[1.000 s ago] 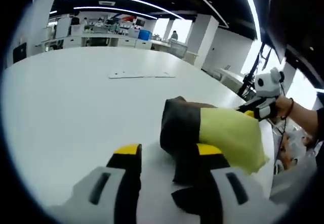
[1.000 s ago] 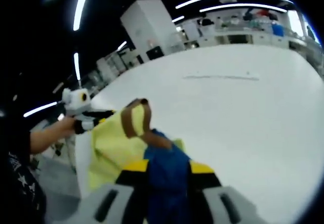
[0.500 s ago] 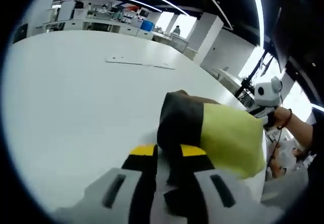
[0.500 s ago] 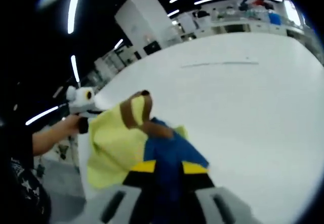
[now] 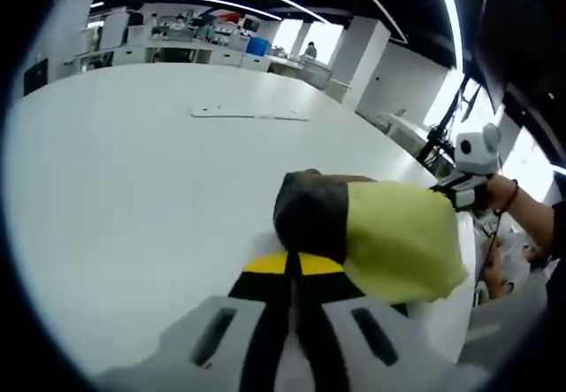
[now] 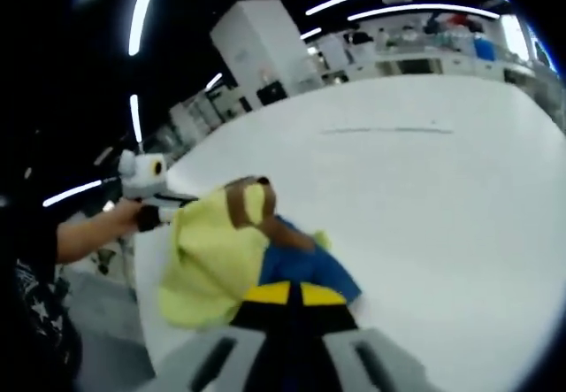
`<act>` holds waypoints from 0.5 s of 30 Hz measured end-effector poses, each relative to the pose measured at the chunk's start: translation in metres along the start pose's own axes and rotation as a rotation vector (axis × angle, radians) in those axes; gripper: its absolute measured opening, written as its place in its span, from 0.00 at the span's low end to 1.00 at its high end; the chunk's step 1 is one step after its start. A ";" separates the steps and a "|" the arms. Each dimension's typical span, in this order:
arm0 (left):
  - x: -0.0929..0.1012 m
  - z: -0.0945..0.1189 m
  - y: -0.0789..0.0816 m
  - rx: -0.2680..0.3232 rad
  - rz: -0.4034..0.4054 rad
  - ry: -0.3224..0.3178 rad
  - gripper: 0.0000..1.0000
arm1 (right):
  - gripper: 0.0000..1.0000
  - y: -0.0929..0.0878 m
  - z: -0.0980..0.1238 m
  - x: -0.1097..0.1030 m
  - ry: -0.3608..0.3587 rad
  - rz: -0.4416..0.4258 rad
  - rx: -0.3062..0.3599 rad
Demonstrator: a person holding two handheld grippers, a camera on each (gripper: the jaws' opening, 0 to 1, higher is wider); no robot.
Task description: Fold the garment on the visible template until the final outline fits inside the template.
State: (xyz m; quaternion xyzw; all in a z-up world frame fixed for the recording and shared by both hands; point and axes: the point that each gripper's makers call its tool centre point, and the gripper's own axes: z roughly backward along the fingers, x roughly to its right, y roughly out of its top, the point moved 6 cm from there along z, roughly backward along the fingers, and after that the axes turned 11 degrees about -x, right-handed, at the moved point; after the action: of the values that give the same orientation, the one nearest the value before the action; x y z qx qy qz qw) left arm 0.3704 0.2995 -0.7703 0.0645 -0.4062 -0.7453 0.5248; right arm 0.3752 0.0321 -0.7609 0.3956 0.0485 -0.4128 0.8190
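The garment lies bunched on the white table (image 5: 133, 197). In the left gripper view it shows a dark brown part (image 5: 309, 215) and a pale yellow part (image 5: 398, 242). My left gripper (image 5: 294, 264) is shut on its dark edge, jaws pressed together. At the yellow far side the right gripper (image 5: 440, 196) holds the cloth, with a hand behind it. In the right gripper view the garment shows yellow (image 6: 208, 255), a brown band (image 6: 248, 204) and blue (image 6: 305, 268). My right gripper (image 6: 294, 293) is shut on the blue part. The left gripper (image 6: 168, 200) meets the yellow edge.
A thin flat outline (image 5: 250, 113) lies farther out on the table, also seen as a faint line (image 6: 389, 130). The table edge (image 5: 460, 295) runs close beside the garment. Desks, white pillars and ceiling lights stand beyond the table.
My left gripper's jaws went from wide apart to shut on the dark edge. The right gripper's jaws closed tighter on the blue cloth. The bunched garment shifted slightly.
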 end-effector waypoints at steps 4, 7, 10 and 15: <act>-0.003 0.019 0.008 0.060 0.030 0.007 0.00 | 0.00 0.004 0.009 0.002 -0.028 0.064 0.023; 0.000 0.032 0.015 0.104 0.045 -0.002 0.00 | 0.00 0.005 0.015 0.003 -0.052 0.060 0.027; 0.001 0.043 0.025 0.143 0.030 0.007 0.00 | 0.00 0.013 0.022 0.002 -0.062 0.066 0.059; 0.005 0.061 0.046 0.208 -0.018 0.022 0.00 | 0.00 0.034 0.036 0.000 -0.113 0.075 0.136</act>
State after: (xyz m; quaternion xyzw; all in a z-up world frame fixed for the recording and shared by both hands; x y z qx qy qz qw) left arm 0.3704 0.3223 -0.6973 0.1306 -0.4751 -0.7029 0.5130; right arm 0.3906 0.0190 -0.7152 0.4278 -0.0405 -0.4060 0.8066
